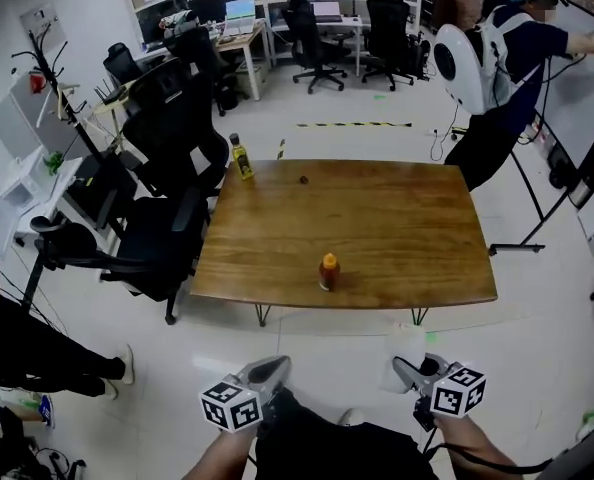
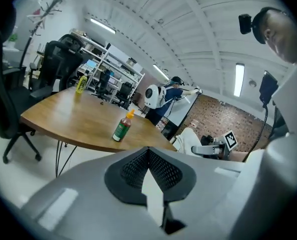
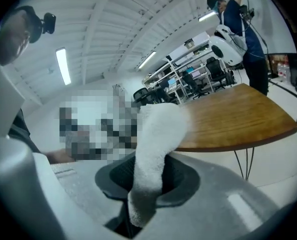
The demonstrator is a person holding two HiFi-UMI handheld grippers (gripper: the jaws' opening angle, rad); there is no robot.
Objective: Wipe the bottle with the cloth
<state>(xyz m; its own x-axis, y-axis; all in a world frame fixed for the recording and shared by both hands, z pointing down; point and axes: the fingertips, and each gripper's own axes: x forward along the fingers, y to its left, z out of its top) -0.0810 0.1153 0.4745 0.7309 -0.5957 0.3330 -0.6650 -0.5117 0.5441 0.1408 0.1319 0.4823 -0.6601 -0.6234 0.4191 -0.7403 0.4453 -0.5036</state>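
A small bottle with an orange cap and green label stands upright near the front edge of the wooden table; the left gripper view shows this bottle ahead and to the left. Both grippers hang low in front of the table, well short of it. My left gripper is shut, with nothing between its fingers. My right gripper is shut on a white cloth, which sticks up out of the jaws and droops over.
A yellow bottle stands at the table's far left corner, a small dark object near it. Black office chairs crowd the table's left side. A person works at the back right; another's legs are at left.
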